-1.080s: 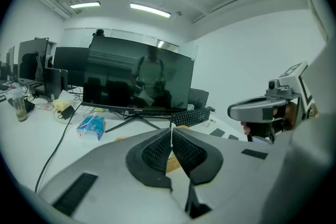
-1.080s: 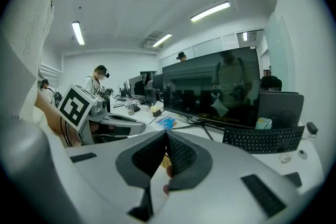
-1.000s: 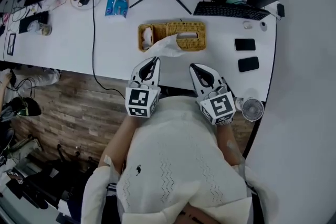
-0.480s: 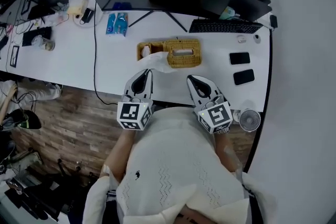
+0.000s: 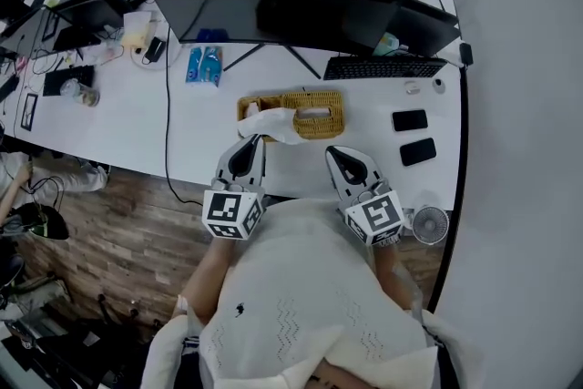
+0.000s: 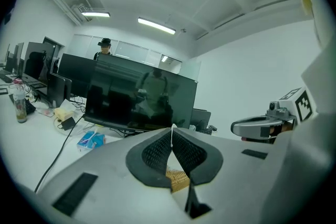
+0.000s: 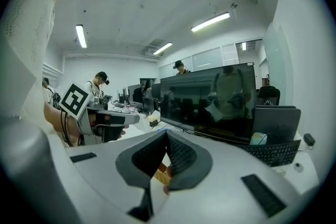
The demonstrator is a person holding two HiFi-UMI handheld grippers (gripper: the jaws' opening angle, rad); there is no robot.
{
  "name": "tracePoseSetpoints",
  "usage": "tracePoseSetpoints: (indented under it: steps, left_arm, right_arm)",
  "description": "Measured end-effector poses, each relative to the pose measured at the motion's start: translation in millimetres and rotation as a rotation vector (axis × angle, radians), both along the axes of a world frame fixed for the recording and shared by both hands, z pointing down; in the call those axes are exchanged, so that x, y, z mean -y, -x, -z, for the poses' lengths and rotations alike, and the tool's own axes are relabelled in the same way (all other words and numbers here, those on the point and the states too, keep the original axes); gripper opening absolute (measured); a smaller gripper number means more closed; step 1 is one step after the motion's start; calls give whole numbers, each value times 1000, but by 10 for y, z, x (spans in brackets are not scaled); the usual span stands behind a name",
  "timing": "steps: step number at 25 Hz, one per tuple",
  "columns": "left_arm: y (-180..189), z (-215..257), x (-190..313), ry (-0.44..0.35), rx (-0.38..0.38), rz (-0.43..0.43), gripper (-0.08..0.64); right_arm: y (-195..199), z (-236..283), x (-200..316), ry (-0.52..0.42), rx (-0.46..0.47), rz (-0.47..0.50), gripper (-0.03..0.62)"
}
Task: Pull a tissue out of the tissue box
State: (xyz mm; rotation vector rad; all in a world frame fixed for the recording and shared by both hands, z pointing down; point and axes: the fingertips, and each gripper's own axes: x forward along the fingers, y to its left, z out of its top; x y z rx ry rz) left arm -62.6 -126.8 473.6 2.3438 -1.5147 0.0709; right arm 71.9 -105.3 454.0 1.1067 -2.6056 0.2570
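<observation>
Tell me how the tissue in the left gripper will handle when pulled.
Likely floppy: the tissue droops in folds from the left gripper over the wicker box. It is probably very light, and apt to tear, since only a thin edge sits between the shut pads.

The left tongs (image 5: pixel 250 142) and right tongs (image 5: pixel 336 154) sit side by side, pointing forward and slightly down. The left pair is clamped on a thin edge of tissue (image 5: pixel 273 125). The right pair looks closed, seemingly with nothing between the tips.

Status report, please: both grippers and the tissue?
Left hand-held gripper shut on tissue. Right hand-held gripper shut, empty. Tissue draped beside wicker tissue box. No obstruction seen.
</observation>
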Motion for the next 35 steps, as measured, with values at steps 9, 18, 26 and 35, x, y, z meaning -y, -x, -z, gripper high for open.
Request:
tracePoseSetpoints:
  steps: [9,18,26,35]
  left_arm:
    - [57,115,84,-36,21,17,14]
    - [25,308,137,-81,15,-12,14]
    - [-2,501,163,-113,-4,-37,14]
    - [8,632,242,-137,-32,-38,14]
  right_arm:
    - [-60,97,74,-17,1,-23,2]
    - [-53,331,180,-58,18,-35,2]
    - [-136,465,204,-74,35,-72,2]
    - [-207,648,221,-112,61,-107,2]
